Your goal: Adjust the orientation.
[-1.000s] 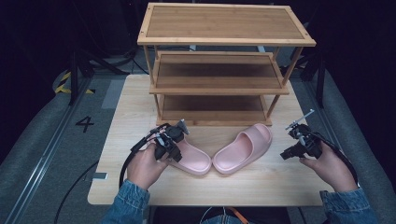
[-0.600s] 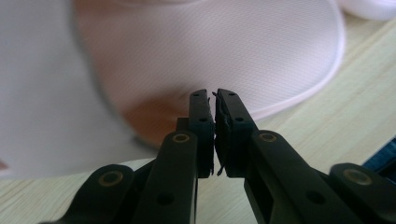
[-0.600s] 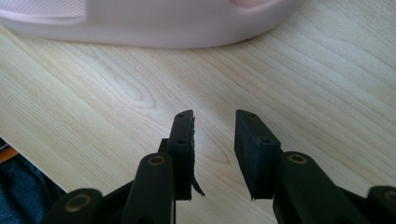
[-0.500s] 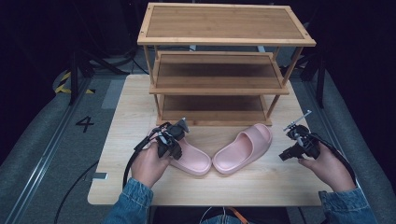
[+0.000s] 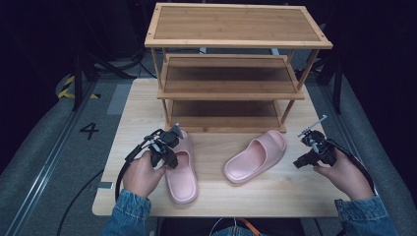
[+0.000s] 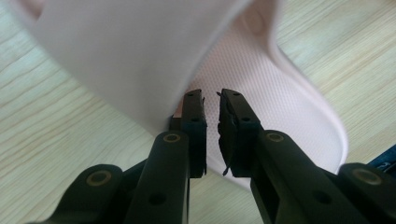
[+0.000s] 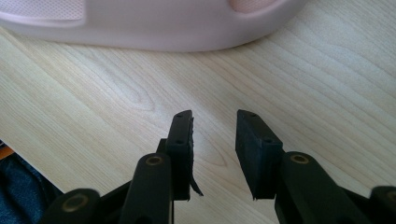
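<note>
While the right gripper (image 5: 309, 146) hangs idle near the surface's (image 5: 275, 194) right edge, its jaws moderately apart over bare wood with nothing between them, the left pink slipper (image 5: 181, 169) has shifted: a second ago it lay angled with its heel close to its partner's, and now it lies almost straight, toe toward the wooden shoe rack (image 5: 231, 73) and heel toward the person, well clear of the right pink slipper (image 5: 255, 156). The left gripper (image 5: 169, 142) sits at that slipper's strap, and the left gripper view shows its jaws narrow with a slim gap; one pad touches the strap's edge, the other stands over the textured footbed. Those jaws have just been opening a little, and the strap is beside them rather than pinched, so I judge the slipper has been let go after being turned. That likely leaves it squared up to the rack's bottom shelf, which stands just beyond its toe, ready for a fresh grip and a push or lift inward. The right slipper lies diagonally, toe pointing toward the rack's right leg, untouched.
</note>
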Available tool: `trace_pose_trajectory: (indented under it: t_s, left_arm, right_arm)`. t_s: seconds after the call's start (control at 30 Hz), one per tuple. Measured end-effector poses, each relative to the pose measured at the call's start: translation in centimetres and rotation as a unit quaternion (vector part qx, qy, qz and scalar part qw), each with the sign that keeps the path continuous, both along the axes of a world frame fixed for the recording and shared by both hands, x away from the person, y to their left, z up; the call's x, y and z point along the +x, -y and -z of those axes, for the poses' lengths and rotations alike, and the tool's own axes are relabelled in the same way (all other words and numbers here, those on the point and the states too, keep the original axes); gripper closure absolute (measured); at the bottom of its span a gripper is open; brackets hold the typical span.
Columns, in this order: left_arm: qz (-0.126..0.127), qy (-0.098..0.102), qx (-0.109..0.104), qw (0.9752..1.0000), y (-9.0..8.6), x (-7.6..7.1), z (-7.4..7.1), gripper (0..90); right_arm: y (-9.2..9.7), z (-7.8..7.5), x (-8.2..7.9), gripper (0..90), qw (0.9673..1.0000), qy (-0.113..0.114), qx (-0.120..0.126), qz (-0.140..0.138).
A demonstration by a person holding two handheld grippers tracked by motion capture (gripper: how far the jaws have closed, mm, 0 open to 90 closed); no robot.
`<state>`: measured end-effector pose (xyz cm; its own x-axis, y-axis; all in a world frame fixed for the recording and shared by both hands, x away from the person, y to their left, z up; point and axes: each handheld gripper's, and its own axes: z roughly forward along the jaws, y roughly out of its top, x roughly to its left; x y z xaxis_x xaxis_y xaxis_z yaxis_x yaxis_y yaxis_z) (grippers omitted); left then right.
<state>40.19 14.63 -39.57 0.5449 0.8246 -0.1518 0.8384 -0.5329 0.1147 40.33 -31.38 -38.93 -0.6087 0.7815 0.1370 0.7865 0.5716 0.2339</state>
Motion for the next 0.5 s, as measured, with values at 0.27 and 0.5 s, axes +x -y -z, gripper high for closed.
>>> trace_pose_trajectory:
  t_s: [0.27, 0.5]
  left_arm:
    - [-0.017, 0.003, 0.01, 0.9998, -1.6, 0.2, -0.4, 78.6]
    - [-0.03, 0.003, 0.01, 0.9995, -2.6, 0.3, -0.7, 77.9]
  right_arm:
    - [-0.2, 0.0, 0.1, 67.3, 1.0, -0.002, -0.001, 0.0]
    - [-0.3, 0.0, 0.0, 67.1, 1.0, -0.002, -0.002, -0.005]
